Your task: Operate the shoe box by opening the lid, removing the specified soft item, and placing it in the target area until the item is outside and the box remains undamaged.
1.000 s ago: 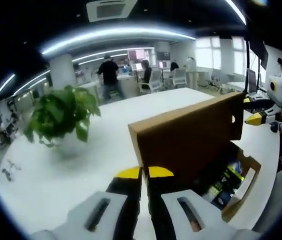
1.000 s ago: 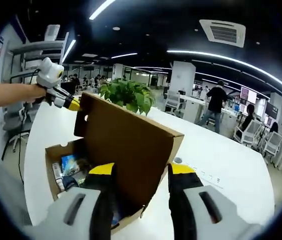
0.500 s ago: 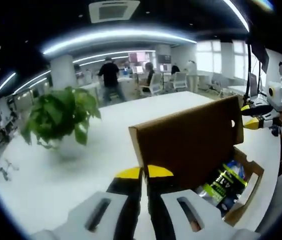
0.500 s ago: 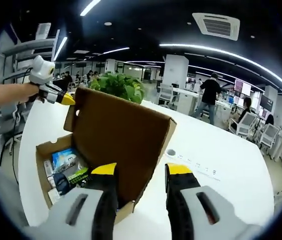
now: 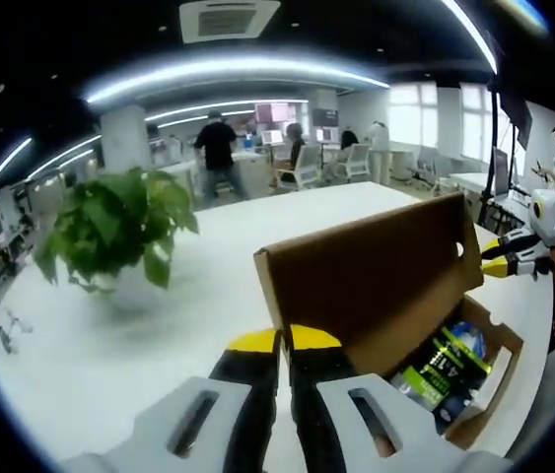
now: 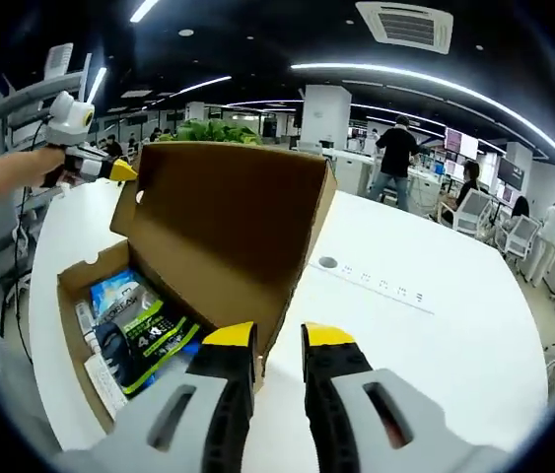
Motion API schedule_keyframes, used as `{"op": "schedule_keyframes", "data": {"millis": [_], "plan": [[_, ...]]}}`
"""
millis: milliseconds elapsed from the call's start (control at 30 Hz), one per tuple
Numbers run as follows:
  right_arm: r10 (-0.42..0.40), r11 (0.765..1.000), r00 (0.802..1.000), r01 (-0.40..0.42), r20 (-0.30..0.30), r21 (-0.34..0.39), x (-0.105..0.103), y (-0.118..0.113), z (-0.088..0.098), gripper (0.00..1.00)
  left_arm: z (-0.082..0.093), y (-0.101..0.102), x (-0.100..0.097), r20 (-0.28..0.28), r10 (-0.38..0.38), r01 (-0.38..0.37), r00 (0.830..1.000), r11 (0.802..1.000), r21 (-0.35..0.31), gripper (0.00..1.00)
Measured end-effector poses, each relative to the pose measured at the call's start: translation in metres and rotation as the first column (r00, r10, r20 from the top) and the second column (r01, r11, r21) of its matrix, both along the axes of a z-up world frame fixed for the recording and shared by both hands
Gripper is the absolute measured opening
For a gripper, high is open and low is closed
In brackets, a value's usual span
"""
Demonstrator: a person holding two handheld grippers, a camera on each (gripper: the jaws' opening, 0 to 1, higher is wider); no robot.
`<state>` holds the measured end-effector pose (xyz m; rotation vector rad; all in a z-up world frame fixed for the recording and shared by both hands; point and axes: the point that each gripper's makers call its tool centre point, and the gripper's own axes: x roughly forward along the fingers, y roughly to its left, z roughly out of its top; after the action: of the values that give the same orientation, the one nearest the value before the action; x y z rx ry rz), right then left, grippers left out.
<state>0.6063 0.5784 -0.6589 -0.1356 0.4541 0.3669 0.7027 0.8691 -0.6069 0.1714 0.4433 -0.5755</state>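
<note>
The shoe box sits on the white table, lower left of centre in the right gripper view, with its brown cardboard lid swung up and standing nearly upright over the open tray. Inside the box lie soft packets: a dark pouch with green lettering in the middle and a light blue packet just behind it, still within the walls. The right gripper rises from the bottom of that view, yellow-tipped jaws close together with a thin gap, the near corner of the lid just ahead of the left jaw; I cannot tell whether they pinch the cardboard. At the upper left of the same view the left gripper comes in, a hand behind it, its yellow tip against the far top corner of the lid. In the left gripper view the lid fills the centre right, the dark pouch showing in the tray at lower right. That view's own jaws at the bottom centre are closed flat on each other with nothing visible between them, right at the lid's near edge. The other gripper sits at the right edge by the lid's far corner. A potted plant stands on the table at left, and people stand at desks far behind.
</note>
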Motion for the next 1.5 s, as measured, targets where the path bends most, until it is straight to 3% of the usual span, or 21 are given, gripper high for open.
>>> {"op": "schedule_keyframes", "data": {"millis": [333,600,867,1200,1500], "plan": [[-0.063,0.989,0.995,0.073,-0.078,0.126,0.001,-0.002,-0.015,0.05,-0.004,-0.004,0.007,-0.009,0.008,-0.008,1.0,1.0,-0.006,0.0],[-0.085,0.98,0.99,0.103,-0.113,0.17,0.004,0.0,-0.022,0.01,-0.008,-0.008,0.017,-0.023,0.006,-0.006,1.0,1.0,-0.004,0.0],[-0.081,0.984,0.991,0.096,-0.104,0.15,0.006,-0.001,-0.024,0.0,-0.014,-0.01,0.024,-0.039,0.011,-0.012,0.999,1.0,-0.006,0.0],[-0.055,0.996,0.996,0.061,-0.072,0.07,0.007,0.002,-0.024,0.0,-0.019,-0.009,0.033,-0.042,0.049,-0.05,0.998,0.998,-0.034,0.0],[-0.037,0.999,0.997,0.039,-0.071,0.032,0.011,0.001,-0.023,0.0,-0.037,-0.002,0.018,-0.082,0.062,-0.063,0.995,0.998,-0.008,0.01]]}}
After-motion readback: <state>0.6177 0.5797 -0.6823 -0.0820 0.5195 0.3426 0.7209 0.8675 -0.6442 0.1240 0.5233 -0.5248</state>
